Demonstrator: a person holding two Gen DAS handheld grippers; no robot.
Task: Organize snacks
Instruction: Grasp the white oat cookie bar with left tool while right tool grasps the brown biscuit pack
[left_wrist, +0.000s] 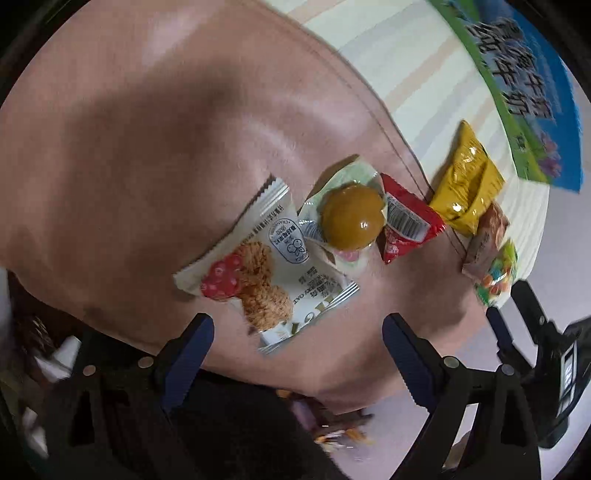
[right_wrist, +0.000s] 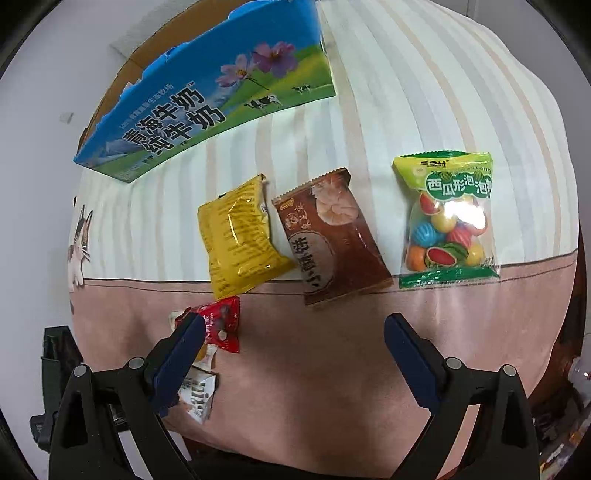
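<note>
Snacks lie in a loose row on a cushion (right_wrist: 332, 369), along the seam between pink band and striped part. Yellow packet (right_wrist: 240, 236) and brown packet (right_wrist: 332, 236) nearly touch; gum bag (right_wrist: 448, 221) sits apart at right. Red packet (right_wrist: 221, 326) just beside left finger of right gripper (right_wrist: 295, 345), jaws wide, empty. Milk carton (right_wrist: 207, 99) far left. Left gripper (left_wrist: 297, 345) spread wide, empty, over oat packet (left_wrist: 258, 273) near jelly cup (left_wrist: 352, 216). Bare pink fabric beyond.

Bare pink cloth (right_wrist: 314, 369) under right tool (right_wrist: 295, 345); snack row ahead, milk carton (right_wrist: 207, 99) blocks far-left edge.
</note>
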